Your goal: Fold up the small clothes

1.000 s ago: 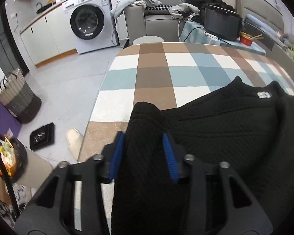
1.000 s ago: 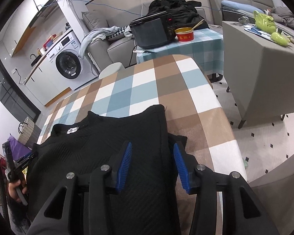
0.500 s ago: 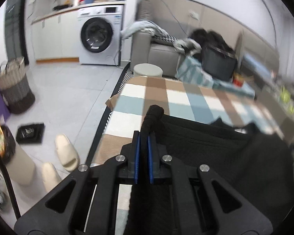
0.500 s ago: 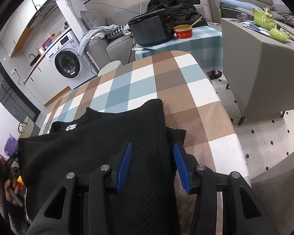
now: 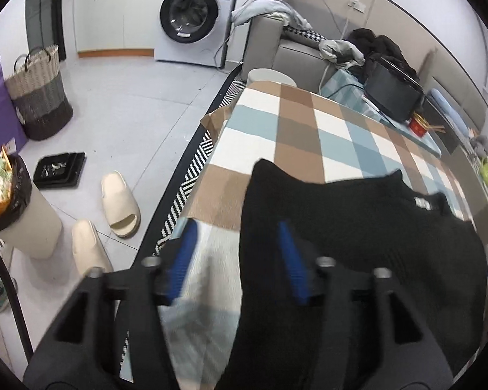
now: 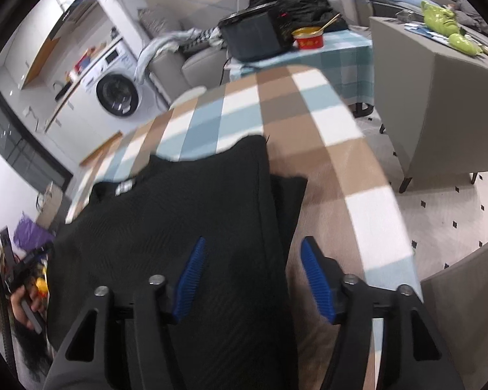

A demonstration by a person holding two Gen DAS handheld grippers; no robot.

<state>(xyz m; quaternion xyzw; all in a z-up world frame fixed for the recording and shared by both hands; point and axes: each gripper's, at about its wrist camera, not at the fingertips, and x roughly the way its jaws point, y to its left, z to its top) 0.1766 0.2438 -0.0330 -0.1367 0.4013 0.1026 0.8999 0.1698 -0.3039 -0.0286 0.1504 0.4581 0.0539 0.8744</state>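
A black knitted sweater [image 5: 358, 234] lies flat on the table with the checked cloth [image 5: 296, 123], its neck label toward the far side. My left gripper [image 5: 237, 260] hangs over the sweater's left edge, its jaws opening; the edge lies between the blue pads [image 5: 182, 260], which do not press on it. In the right wrist view the sweater [image 6: 185, 214] has a sleeve folded in at its right side. My right gripper [image 6: 255, 279] stands over that right edge, its jaws also opening, pads clear of the cloth. A hand holds the left gripper [image 6: 26, 266] at the far left.
Two cream slippers [image 5: 118, 201], a lined bin [image 5: 22, 214] and a woven basket [image 5: 39, 91] stand on the floor left of the table. A grey cabinet [image 6: 439, 97] is at the right. Behind the table sit a black appliance [image 6: 257, 35] and a red bowl [image 6: 307, 37].
Half a second ago my left gripper was shut on the sweater's lifted left edge; now it has let go and the edge lies flat. The right gripper's jaws have widened.
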